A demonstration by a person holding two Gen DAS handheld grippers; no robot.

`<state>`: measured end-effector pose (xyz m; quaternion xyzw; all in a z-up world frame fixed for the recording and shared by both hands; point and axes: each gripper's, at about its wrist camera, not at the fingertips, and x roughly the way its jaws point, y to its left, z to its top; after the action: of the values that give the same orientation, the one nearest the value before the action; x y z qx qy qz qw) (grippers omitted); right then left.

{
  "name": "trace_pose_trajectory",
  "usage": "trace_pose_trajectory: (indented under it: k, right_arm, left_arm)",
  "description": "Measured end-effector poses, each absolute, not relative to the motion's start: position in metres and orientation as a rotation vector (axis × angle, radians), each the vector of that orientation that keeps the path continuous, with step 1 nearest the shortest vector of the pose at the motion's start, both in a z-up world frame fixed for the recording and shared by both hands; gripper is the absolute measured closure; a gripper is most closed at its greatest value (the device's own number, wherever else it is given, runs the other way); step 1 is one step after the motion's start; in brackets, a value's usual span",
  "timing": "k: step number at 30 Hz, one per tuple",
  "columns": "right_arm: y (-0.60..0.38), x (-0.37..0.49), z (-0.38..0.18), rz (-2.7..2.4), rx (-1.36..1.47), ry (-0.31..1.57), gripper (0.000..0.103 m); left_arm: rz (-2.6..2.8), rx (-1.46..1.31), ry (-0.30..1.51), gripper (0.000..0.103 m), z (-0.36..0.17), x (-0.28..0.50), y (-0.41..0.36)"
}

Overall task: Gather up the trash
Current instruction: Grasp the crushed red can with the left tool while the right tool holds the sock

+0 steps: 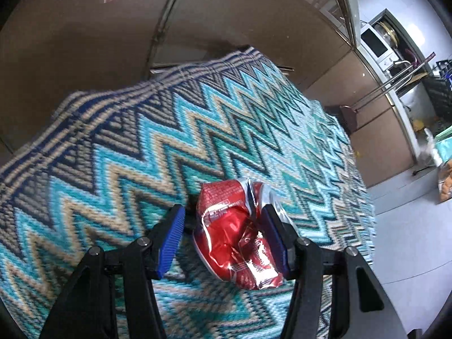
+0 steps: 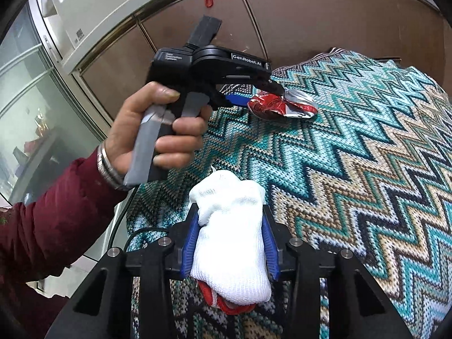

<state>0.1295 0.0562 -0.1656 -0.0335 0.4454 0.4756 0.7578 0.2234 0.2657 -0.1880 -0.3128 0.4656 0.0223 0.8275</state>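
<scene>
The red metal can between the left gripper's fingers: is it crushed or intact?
Crushed. The red metal can is dented and creased all over, its silver end bent out of round, lying on the zigzag-patterned woven cloth.

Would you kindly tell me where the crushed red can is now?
The can sits between the left gripper fingers, above the zigzag blanket.

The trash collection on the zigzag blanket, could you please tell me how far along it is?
Nothing looks binned yet; no bin is visible. In hand: the left gripper brackets the crushed red aluminium can, and the right gripper clamps the white knitted sock. Left: lifting and dropping both.
</scene>
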Motion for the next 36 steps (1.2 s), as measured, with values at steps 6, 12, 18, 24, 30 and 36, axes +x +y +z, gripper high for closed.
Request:
trace_pose_trajectory:
  k: [6,12,18,24,30,36]
  right_arm:
    - [0.039,0.131,-0.162,1.016,-0.032,0.952,0.063]
    - [0.020,0.126,-0.155,0.993,-0.019,0.938,0.063]
    - [0.009,0.128,-0.150,0.970,-0.001,0.929,0.063]
    - [-0.003,0.128,-0.147,0.943,0.005,0.927,0.063]
    - [-0.018,0.132,-0.150,0.907,0.038,0.931,0.063]
    - [-0.036,0.126,-0.146,0.862,0.065,0.911,0.063]
  left_arm:
    - [-0.038,-0.697,1.026,0.049,-0.193,0.236,0.243]
    - [-0.063,-0.550,0.969,0.049,-0.170,0.238,0.236]
    - [-0.127,-0.483,0.999,0.042,-0.172,0.263,0.247]
    - [-0.384,-0.536,1.048,0.042,-0.194,0.262,0.242]
    - [-0.434,-0.434,1.020,0.046,-0.186,0.233,0.214]
    - [-0.422,-0.417,0.954,0.084,-0.178,0.209,0.189]
